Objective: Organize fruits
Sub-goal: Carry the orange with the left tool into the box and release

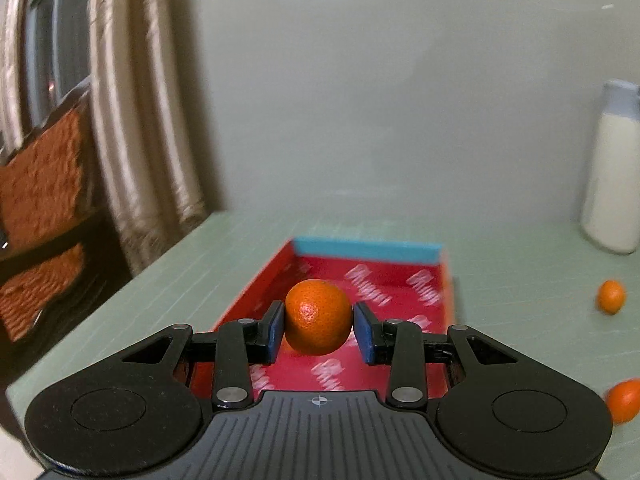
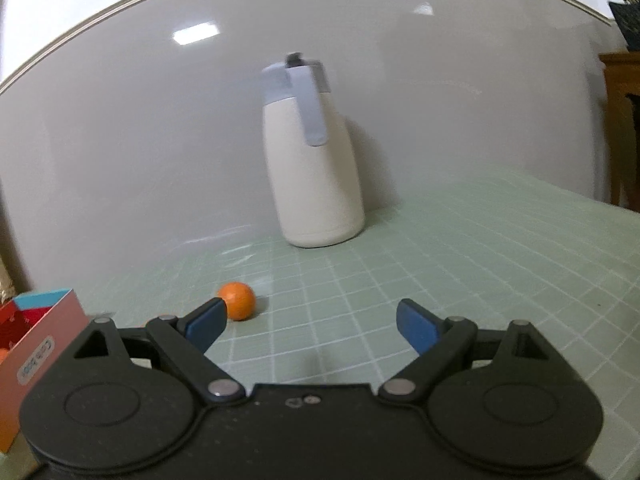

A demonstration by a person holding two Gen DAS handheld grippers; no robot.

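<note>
My left gripper [image 1: 319,326] is shut on an orange mandarin [image 1: 318,314], held above the open red box [image 1: 436,304] with a blue far wall. Two more mandarins lie on the green mat to the right, one further off [image 1: 611,297] and one near the frame edge [image 1: 624,400]. My right gripper [image 2: 310,322] is open and empty above the mat. A mandarin [image 2: 237,301] lies on the mat just beyond its left fingertip [image 2: 206,322]. The red box's corner [image 2: 44,332] shows at the left of the right wrist view.
A white jug with a pale blue lid and handle [image 2: 316,164] stands at the back of the mat against the grey wall; it also shows in the left wrist view [image 1: 614,176]. Curtains [image 1: 136,120] and a chair [image 1: 44,200] lie beyond the table's left edge.
</note>
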